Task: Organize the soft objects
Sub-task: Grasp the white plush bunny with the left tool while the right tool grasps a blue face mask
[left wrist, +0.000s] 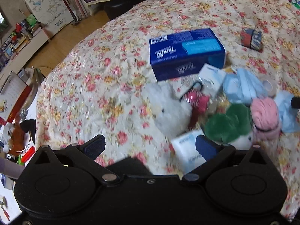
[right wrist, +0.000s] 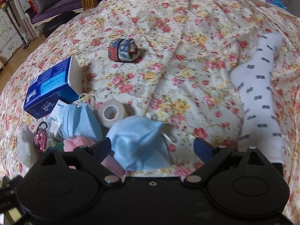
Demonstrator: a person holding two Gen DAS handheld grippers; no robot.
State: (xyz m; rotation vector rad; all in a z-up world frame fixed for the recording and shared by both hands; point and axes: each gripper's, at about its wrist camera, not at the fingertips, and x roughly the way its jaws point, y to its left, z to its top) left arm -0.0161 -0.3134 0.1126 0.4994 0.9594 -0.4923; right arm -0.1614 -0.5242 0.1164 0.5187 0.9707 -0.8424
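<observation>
On a floral bedspread (left wrist: 105, 71) lies a pile of soft things. A white plush toy (left wrist: 168, 110), a green plush (left wrist: 226, 123), a pink plush (left wrist: 264, 116), light blue face masks (left wrist: 241, 88) and a small white tissue pack (left wrist: 187, 151) lie just ahead of my left gripper (left wrist: 150, 146), which is open and holds nothing. My right gripper (right wrist: 151, 148) is open over a crumpled blue face mask (right wrist: 138, 140) that lies between its fingers. A second mask (right wrist: 78, 121), a beige bandage roll (right wrist: 111, 115) and a rolled patterned cloth (right wrist: 122, 50) lie beyond.
A dark blue tissue box (left wrist: 187, 54) sits behind the pile. A white patterned sock (right wrist: 260, 97) lies at the right of the right wrist view. A pink keychain (right wrist: 40, 136) lies by the masks. The bed's left edge drops to a wooden floor (left wrist: 61, 43) with cluttered shelves.
</observation>
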